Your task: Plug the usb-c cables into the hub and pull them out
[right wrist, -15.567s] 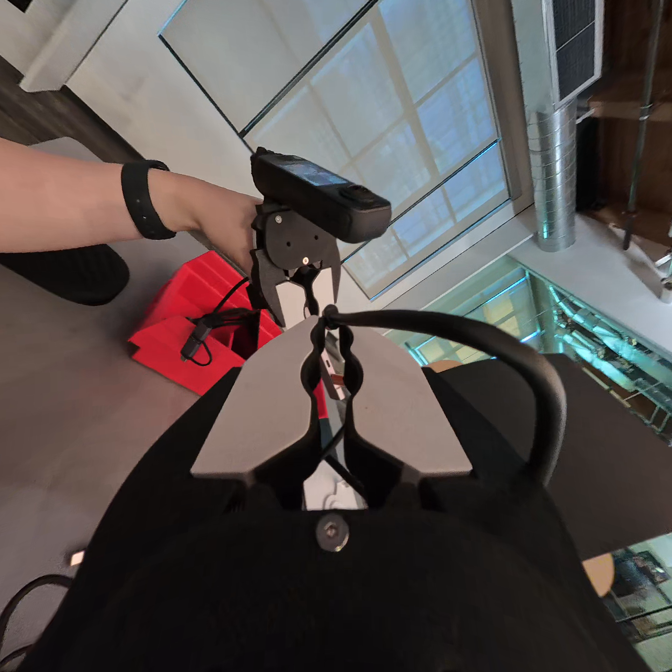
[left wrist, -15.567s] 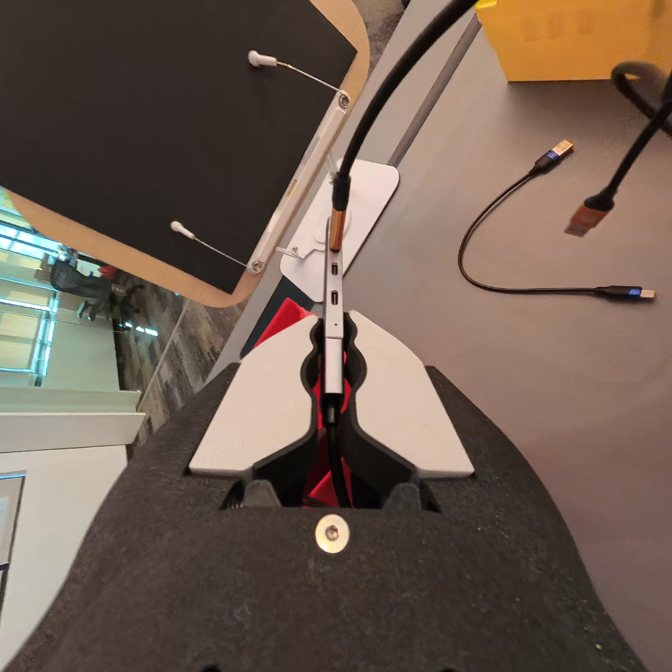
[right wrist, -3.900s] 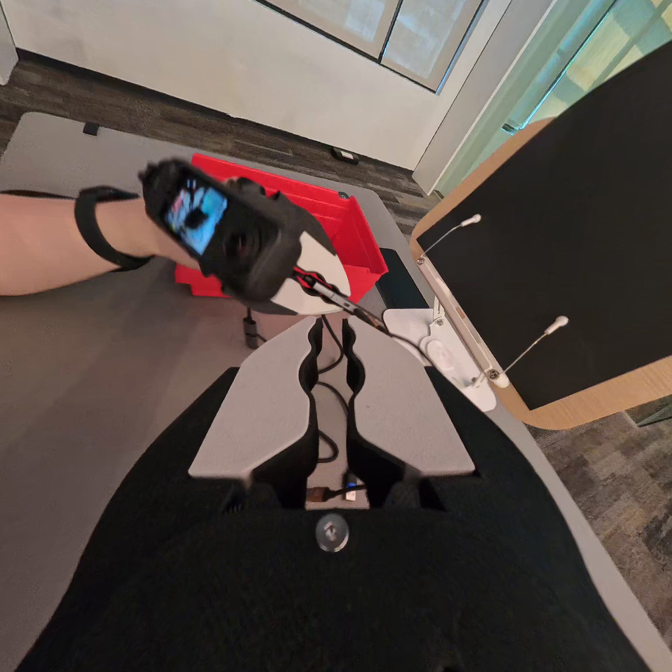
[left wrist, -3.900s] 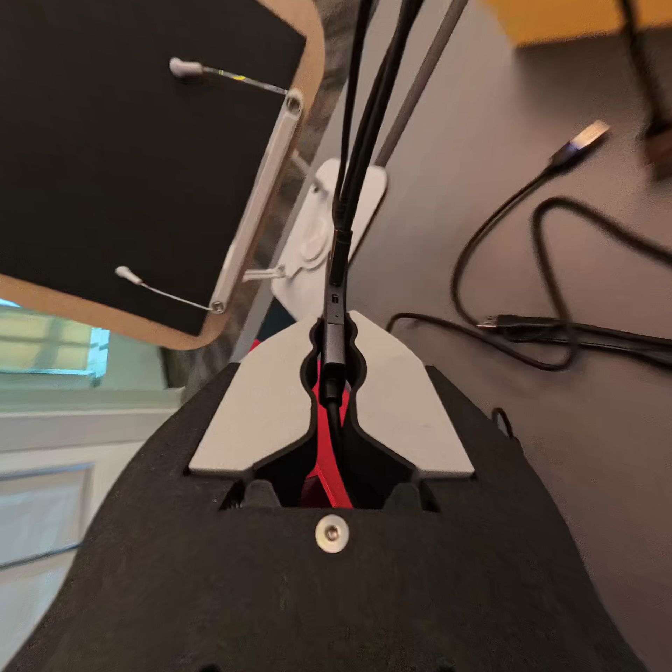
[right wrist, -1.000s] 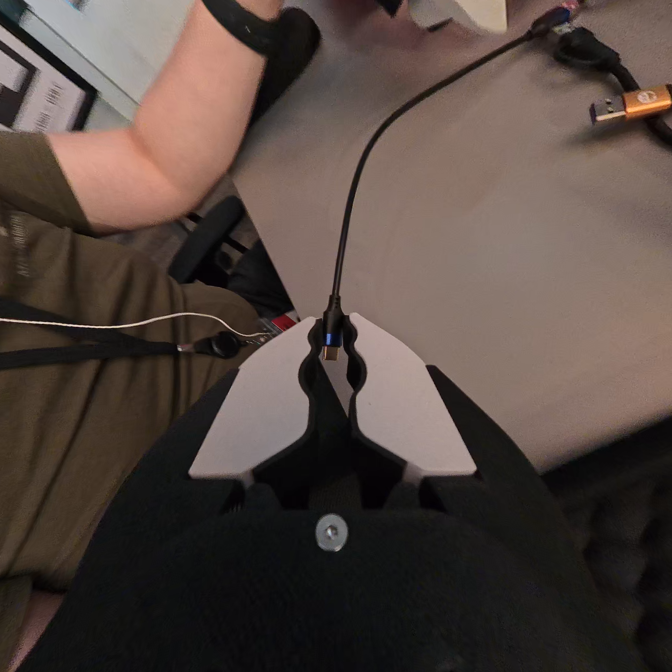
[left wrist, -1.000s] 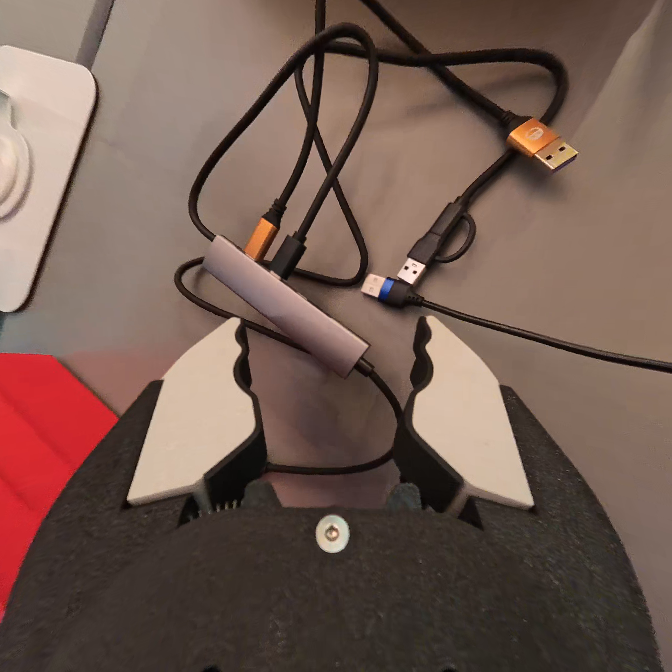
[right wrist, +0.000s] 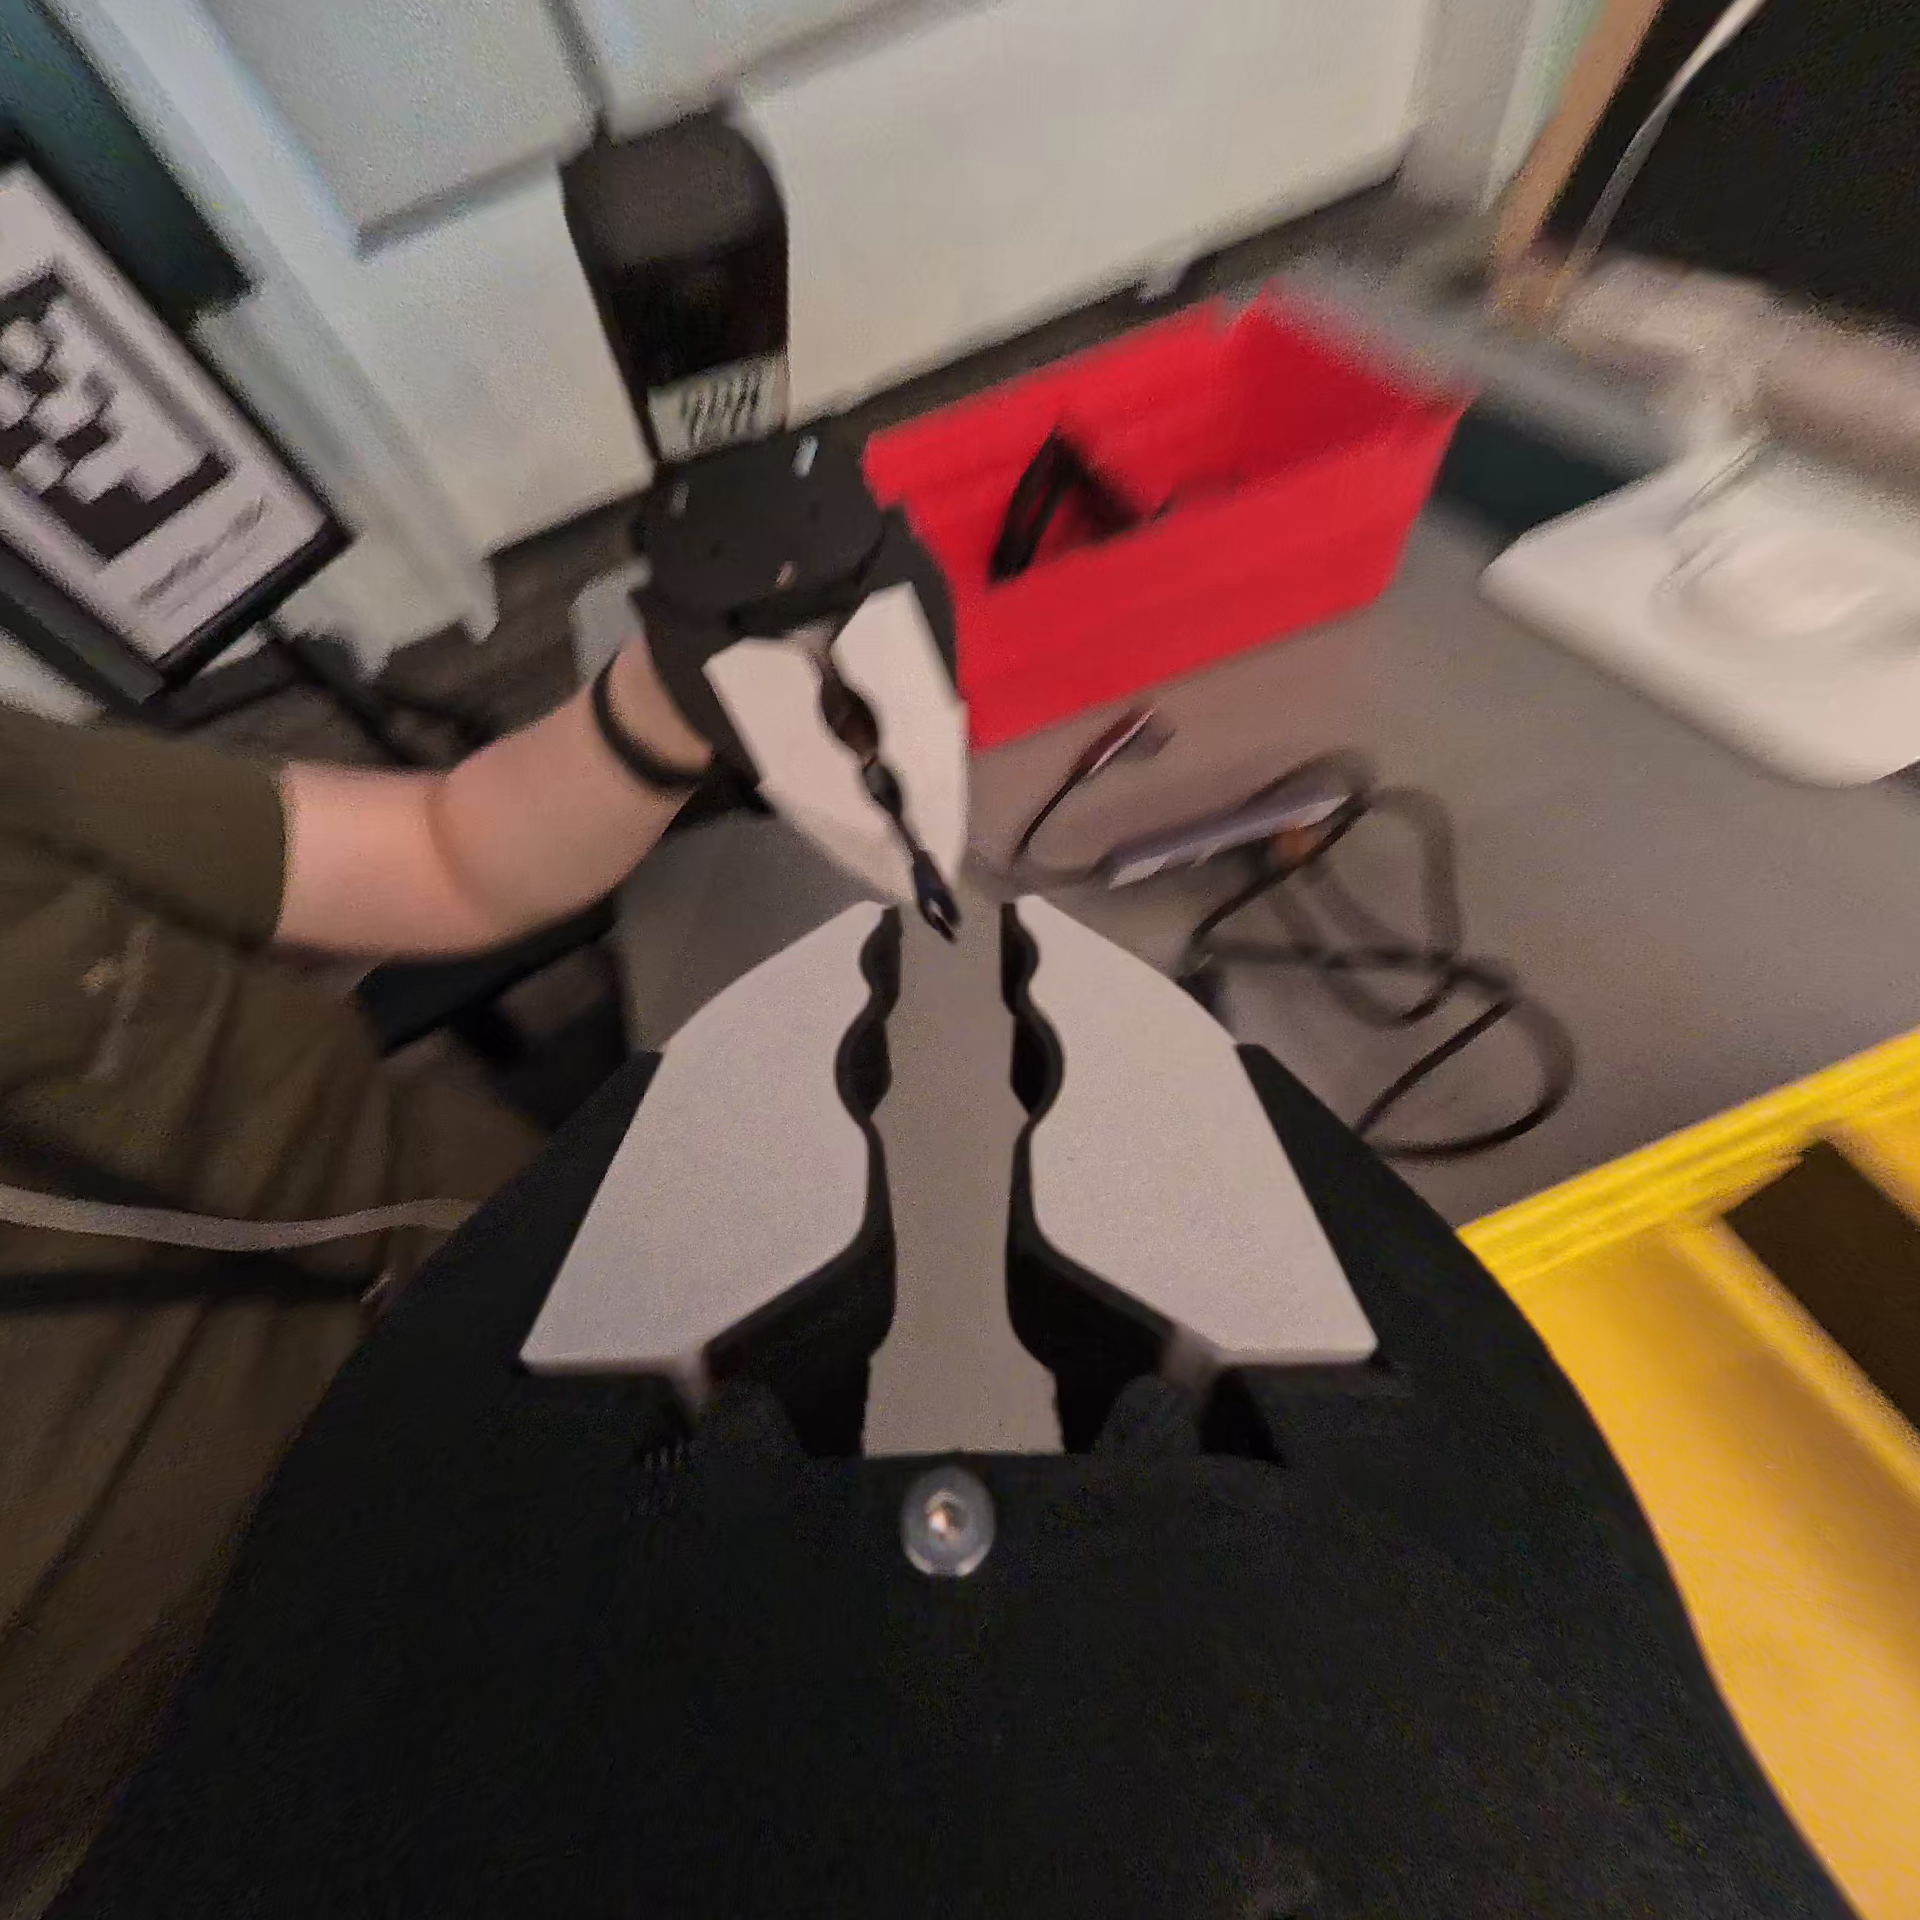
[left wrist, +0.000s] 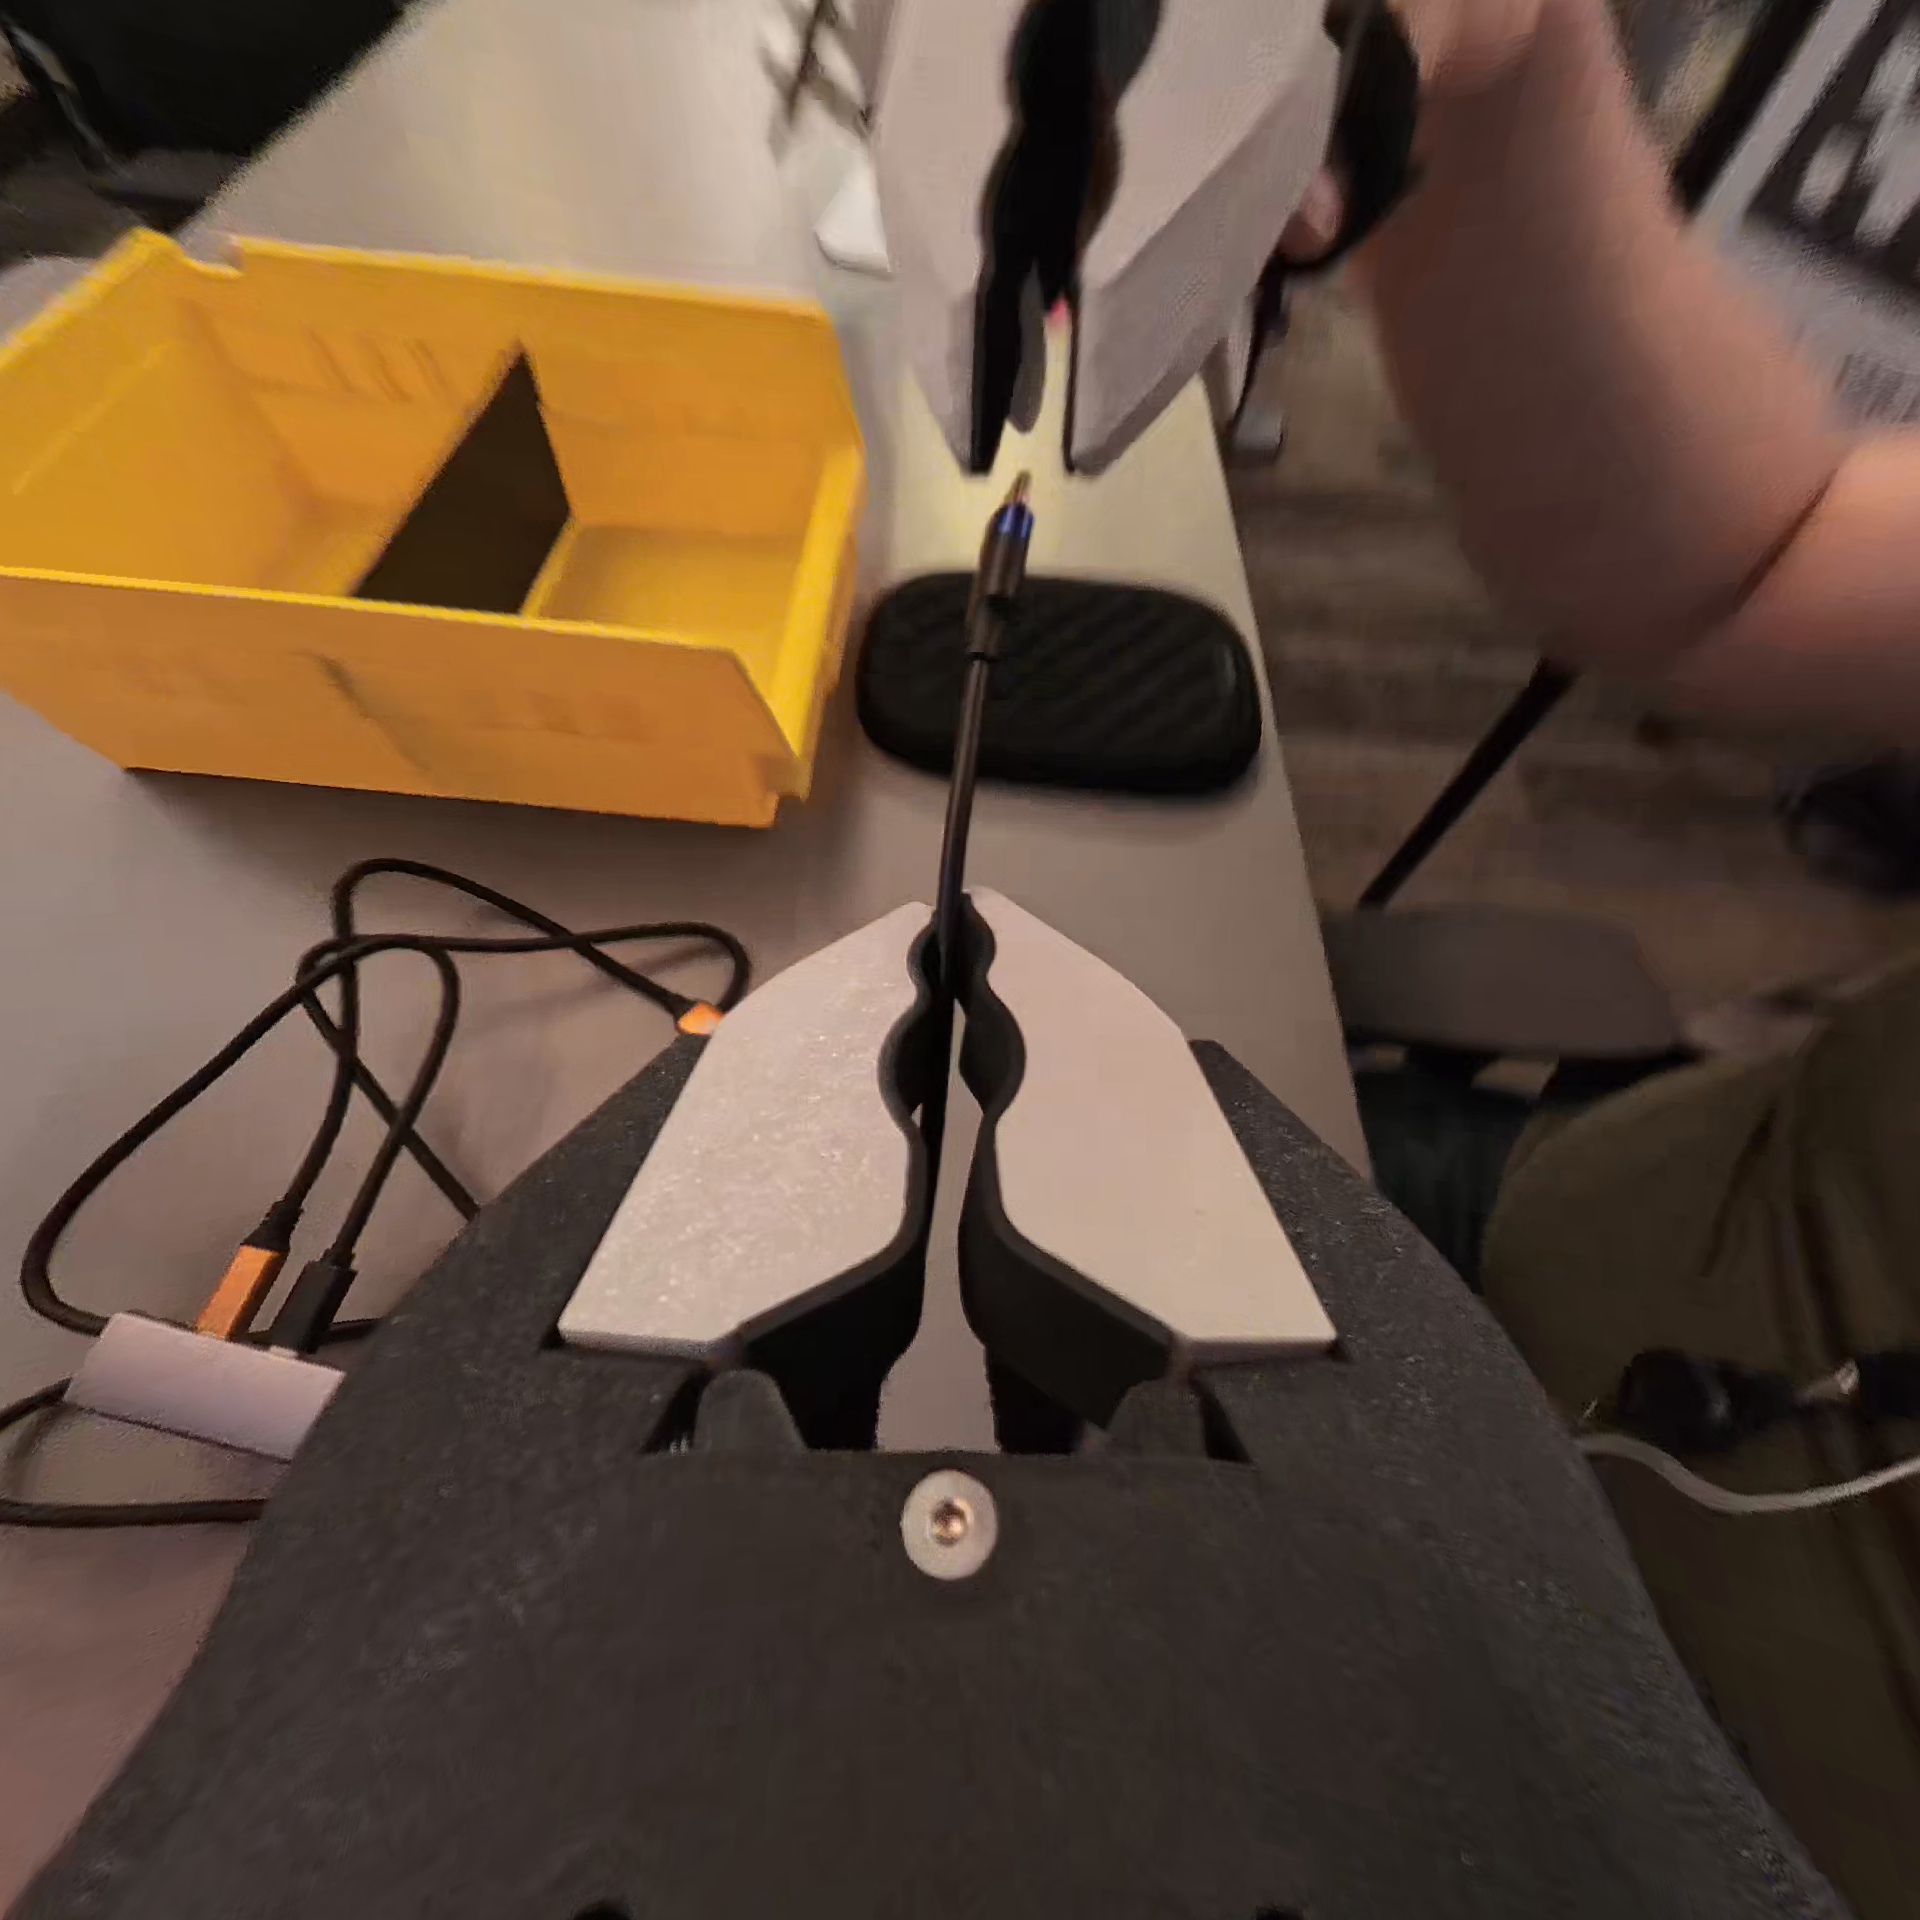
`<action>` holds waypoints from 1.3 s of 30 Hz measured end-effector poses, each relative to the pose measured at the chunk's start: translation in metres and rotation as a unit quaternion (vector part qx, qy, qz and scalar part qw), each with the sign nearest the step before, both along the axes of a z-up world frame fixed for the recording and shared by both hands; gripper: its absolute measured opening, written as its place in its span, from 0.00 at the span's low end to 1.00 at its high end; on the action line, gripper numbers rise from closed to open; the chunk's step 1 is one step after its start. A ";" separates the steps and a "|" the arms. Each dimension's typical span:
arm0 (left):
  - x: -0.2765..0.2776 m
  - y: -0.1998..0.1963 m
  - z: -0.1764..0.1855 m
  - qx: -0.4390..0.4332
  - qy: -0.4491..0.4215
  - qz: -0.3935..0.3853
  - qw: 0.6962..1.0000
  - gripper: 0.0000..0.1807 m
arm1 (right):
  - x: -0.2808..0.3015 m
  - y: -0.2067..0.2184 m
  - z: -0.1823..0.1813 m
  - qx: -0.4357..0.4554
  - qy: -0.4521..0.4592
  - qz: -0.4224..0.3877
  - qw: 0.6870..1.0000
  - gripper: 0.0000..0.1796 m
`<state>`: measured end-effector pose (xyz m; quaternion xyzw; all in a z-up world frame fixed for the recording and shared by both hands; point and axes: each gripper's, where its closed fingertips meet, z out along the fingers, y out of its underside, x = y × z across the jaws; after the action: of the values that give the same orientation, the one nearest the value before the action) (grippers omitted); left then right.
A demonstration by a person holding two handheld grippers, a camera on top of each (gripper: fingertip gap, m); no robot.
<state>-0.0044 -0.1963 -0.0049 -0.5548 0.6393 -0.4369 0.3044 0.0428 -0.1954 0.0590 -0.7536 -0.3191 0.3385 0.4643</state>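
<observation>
Two grey-fingered grippers face each other above a smooth grey table [left wrist: 1091, 831]. The left gripper [left wrist: 948, 920] is clamped on a thin black usb-c cable with a blue-ringed plug [left wrist: 1006, 540], whose tip points at the right gripper [right wrist: 943, 920], parted and empty. The slim silver hub [left wrist: 203, 1382] lies on the table with an orange and a black plug in it. A yellow plastic bin [left wrist: 436, 665], a ribbed black pad [left wrist: 1060, 675] and a red plastic bin [right wrist: 1164, 561] stand around; patterned carpet shows beyond.
</observation>
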 end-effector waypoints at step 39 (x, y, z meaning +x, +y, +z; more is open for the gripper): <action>-0.018 0.096 0.082 0.015 -0.052 0.107 0.993 0.12 | -0.095 0.094 -0.008 0.058 -0.013 0.220 0.974 0.04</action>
<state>-0.0227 -0.0999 0.0767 -0.5920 0.5663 -0.4200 0.3905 -0.0523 -0.1011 0.0511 -0.6413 -0.5020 0.4034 0.4171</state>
